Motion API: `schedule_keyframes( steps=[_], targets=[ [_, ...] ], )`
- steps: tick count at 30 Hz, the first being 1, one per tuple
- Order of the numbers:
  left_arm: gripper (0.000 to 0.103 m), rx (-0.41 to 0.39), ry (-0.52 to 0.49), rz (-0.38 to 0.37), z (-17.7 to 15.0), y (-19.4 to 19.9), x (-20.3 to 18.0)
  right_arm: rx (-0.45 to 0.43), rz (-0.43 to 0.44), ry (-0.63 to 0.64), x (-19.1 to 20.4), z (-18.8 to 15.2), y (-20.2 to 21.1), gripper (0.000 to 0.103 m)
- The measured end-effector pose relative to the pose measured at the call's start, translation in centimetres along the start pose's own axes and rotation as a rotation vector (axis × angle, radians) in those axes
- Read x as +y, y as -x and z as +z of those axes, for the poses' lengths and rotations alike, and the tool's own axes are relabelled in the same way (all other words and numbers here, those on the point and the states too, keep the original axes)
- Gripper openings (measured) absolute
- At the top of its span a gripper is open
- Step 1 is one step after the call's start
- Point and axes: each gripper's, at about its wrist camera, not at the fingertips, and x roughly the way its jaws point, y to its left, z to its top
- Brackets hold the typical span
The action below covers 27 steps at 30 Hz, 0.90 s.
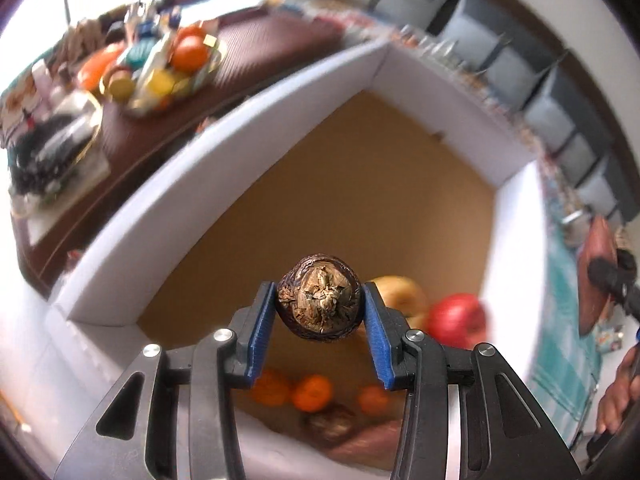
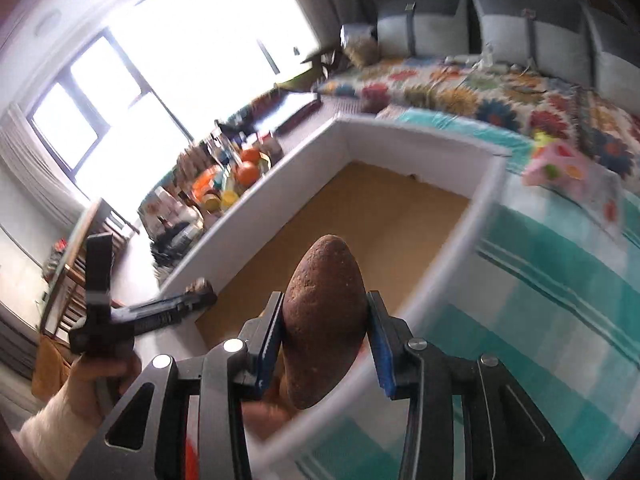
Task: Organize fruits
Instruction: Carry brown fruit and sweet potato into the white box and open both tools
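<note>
My left gripper (image 1: pixel 320 308) is shut on a small dark round fruit with a dry brown end (image 1: pixel 320 298), held above the white box (image 1: pixel 224 160) with a brown floor. Below it lie a yellow apple (image 1: pixel 400 292), a red apple (image 1: pixel 458 318), small oranges (image 1: pixel 312 392) and another dark fruit (image 1: pixel 330 420). My right gripper (image 2: pixel 325 320) is shut on a brown oval fruit (image 2: pixel 325 316) over the near edge of the same box (image 2: pixel 440 272). The left gripper (image 2: pixel 168 312) also shows in the right wrist view at the box's left rim.
A dark table (image 1: pixel 256 48) beyond the box carries a tray with oranges and other items (image 1: pixel 168 68). The box sits on a teal checked cloth (image 2: pixel 552 288). A floral bedspread (image 2: pixel 480 92) and grey cushions (image 2: pixel 432 28) lie behind. A bright window (image 2: pixel 168 64) is at left.
</note>
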Motion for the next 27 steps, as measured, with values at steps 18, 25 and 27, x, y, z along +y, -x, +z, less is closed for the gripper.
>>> schedule_keyframes(
  steps=[18,25,27],
  targets=[
    [0.08,-0.155,-0.15,0.092,-2.9,3.0,-1.6,0.174,-0.132,0.014,0.8,1.2,-11.4,0.071],
    [0.092,-0.332,-0.197,0.062,-6.6,9.1,-4.8,0.05,-0.147,0.06,2.9,-1.4,-1.9,0.103],
    [0.093,-0.367,-0.177,0.104,-7.5,10.4,-5.3,0.037,-0.185,0.103,3.8,-2.6,0.1,0.103]
  ],
)
